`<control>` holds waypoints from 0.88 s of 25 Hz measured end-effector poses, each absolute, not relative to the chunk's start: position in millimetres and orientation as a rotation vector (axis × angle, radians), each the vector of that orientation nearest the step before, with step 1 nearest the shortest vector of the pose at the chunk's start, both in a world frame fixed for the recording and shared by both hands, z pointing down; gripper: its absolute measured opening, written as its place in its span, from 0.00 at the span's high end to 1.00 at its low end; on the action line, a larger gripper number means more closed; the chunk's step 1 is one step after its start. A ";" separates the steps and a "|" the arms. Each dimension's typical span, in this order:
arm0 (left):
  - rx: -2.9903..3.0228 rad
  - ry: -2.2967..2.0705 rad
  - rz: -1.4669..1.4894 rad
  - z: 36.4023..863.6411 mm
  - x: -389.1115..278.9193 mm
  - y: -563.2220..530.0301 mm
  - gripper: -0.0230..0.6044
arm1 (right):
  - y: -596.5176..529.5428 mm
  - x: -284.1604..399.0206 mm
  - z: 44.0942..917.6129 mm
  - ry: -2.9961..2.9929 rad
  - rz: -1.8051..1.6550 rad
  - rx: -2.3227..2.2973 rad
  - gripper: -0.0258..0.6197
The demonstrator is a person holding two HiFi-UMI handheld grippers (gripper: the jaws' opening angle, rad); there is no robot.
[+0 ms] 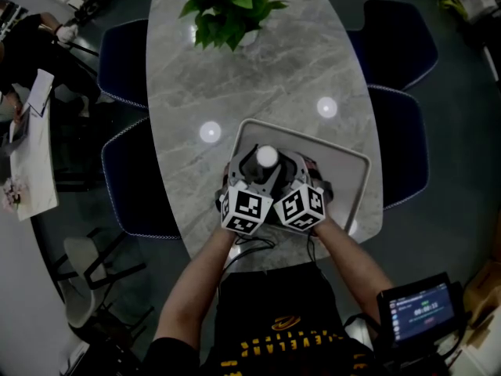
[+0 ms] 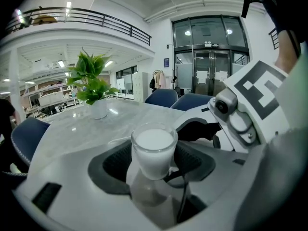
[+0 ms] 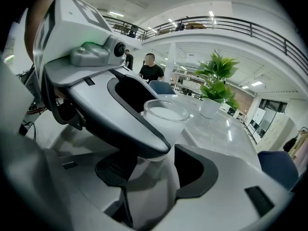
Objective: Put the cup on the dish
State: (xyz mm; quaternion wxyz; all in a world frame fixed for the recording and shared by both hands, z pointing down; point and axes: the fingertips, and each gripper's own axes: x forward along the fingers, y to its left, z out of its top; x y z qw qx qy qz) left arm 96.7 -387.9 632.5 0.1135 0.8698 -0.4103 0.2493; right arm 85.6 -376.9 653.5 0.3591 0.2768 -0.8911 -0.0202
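The cup of white drink was held up over the near part of the tray on the gray table. The left gripper was closed on it, a dark pad pressed to each side. The right gripper seemed to be closed on its lower part too. Two grips were likely used so that nothing got spilled. No other dish could be made out.
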 end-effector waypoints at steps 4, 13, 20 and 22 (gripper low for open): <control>2.527 -1.205 0.719 636.9 95.6 -388.7 0.54 | -378.0 90.9 657.2 -2.299 -0.003 0.733 0.61; 2.447 -1.231 0.707 636.6 78.9 -383.7 0.54 | -379.2 109.8 659.5 -2.302 0.091 0.805 0.61; 2.424 -1.233 0.658 626.0 63.5 -360.3 0.54 | -361.5 112.7 652.1 -2.322 0.196 0.888 0.61; 2.401 -1.235 0.589 614.1 60.3 -352.6 0.54 | -355.0 117.7 648.0 -2.335 0.284 0.942 0.61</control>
